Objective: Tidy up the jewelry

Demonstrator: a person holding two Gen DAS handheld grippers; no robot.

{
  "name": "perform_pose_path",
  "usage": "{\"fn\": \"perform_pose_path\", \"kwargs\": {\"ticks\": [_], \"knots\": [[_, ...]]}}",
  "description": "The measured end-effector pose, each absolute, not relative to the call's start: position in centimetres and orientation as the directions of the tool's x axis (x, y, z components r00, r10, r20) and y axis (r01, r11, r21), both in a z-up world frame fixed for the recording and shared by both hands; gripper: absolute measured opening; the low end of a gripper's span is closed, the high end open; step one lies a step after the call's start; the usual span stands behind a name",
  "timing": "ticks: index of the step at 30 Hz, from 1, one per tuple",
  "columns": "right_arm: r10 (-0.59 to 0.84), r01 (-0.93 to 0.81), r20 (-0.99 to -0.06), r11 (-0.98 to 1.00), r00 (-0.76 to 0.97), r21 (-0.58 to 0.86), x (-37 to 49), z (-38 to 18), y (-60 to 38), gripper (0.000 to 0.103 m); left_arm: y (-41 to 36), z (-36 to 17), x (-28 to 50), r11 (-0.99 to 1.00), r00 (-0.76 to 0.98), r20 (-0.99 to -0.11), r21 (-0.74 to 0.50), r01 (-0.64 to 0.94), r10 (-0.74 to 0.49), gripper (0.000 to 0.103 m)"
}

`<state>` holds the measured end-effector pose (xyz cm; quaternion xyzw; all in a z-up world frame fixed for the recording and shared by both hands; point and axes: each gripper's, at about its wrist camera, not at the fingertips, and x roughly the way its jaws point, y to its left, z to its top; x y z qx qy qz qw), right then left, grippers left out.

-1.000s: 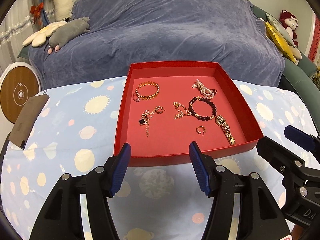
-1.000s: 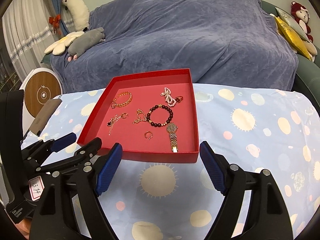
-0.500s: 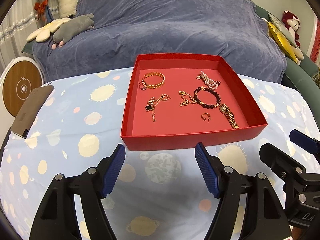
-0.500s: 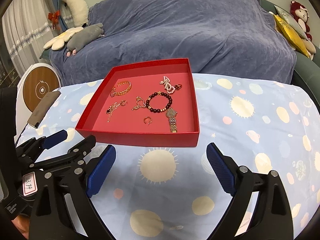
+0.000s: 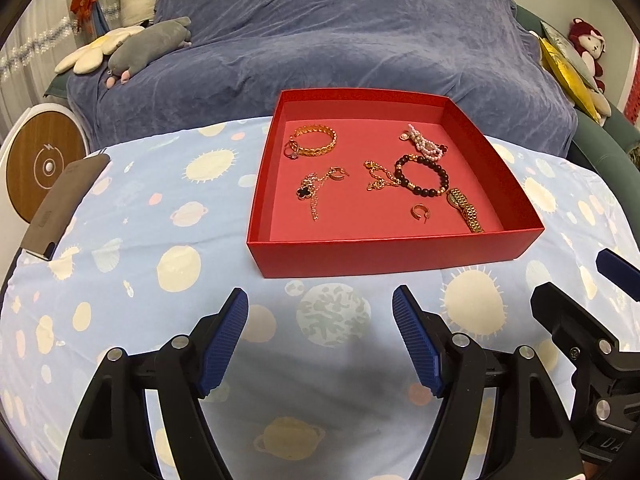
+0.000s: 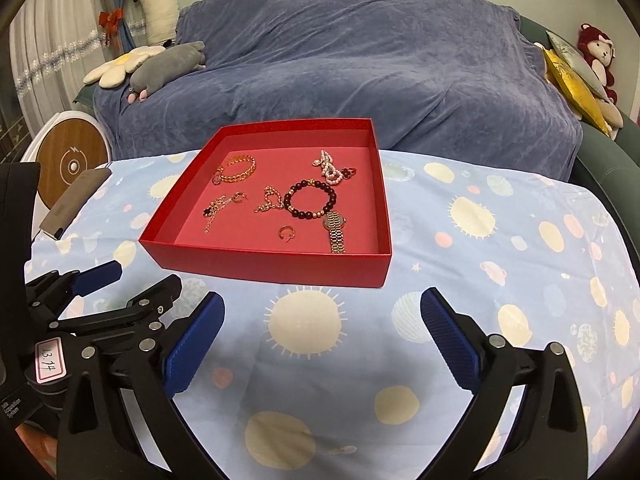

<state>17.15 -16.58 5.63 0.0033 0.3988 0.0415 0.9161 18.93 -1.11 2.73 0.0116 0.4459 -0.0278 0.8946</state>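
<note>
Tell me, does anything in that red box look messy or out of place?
Yes. In the red box the jewelry lies loose and partly piled: a ring rests against the gold bangle, the thin gold chain touches the dark bead bracelet, and the pearl strand is bunched up. Nothing looks broken or spilled.

Planet-print table [image 5: 168, 360], red box [image 5: 384, 256], phone [image 5: 60, 208]

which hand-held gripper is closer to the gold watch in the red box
Right. The right hand-held gripper hangs just before the gold watch; the left hand-held gripper sits further left.
</note>
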Motion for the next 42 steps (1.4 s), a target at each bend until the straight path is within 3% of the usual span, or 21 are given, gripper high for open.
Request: {"fn": "perform_pose_path", "kwargs": {"ticks": [14, 42], "knots": [[0.076, -0.059, -0.734, 0.997, 0.675, 0.049, 17.24, 5.5, -17.27, 0.098, -1.18, 2.93, 18.87, 0.997, 0.596, -0.801, -0.021, 0.068, -0.058, 0.08], [0.073, -0.07, -0.72, 0.997, 0.69, 0.034, 16.51, 5.6, -16.86, 0.098, -0.7, 2.95, 18.48, 0.999, 0.605, -0.796, -0.031, 0.01, -0.03, 0.08]]}}
